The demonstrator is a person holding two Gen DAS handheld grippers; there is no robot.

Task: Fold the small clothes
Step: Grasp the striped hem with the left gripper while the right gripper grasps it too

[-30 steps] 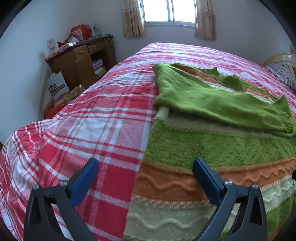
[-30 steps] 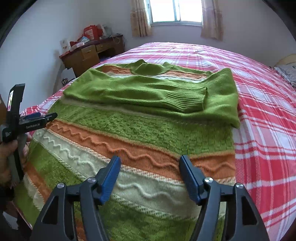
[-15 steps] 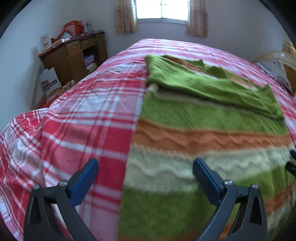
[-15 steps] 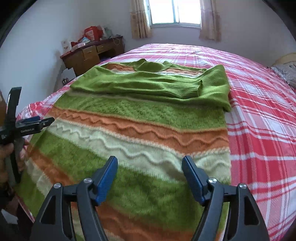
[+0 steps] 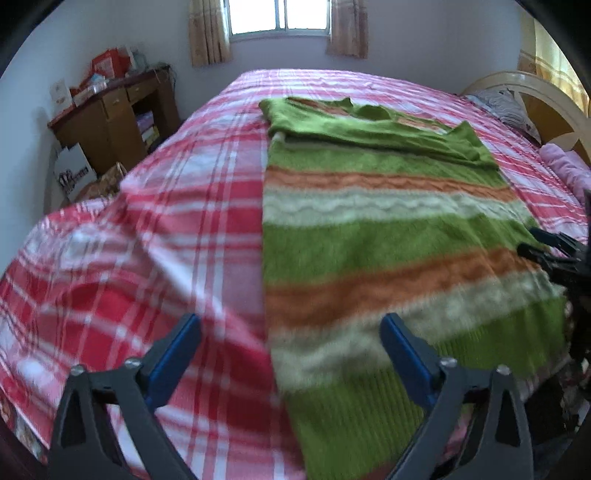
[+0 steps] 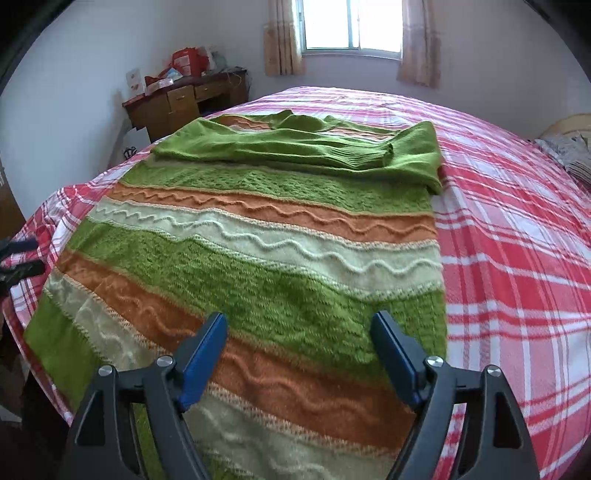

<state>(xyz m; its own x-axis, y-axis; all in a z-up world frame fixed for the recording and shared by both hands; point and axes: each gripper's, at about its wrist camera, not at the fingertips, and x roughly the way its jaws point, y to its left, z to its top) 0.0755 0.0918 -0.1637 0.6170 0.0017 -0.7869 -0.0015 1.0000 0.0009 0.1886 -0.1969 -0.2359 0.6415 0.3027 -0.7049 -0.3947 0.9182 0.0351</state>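
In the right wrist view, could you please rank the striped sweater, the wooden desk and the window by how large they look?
Largest to smallest, as they look:
1. striped sweater, by far the largest.
2. wooden desk.
3. window, though it is cut off by the top edge and, like the desk, far from the camera, so true sizes stay unsure.

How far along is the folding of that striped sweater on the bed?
Partway, I'd judge. Done: the sweater's green sleeves already lie folded across its chest. In hand: nothing; the left tool and right tool are both open above the hem end. Left: folding the striped body up.
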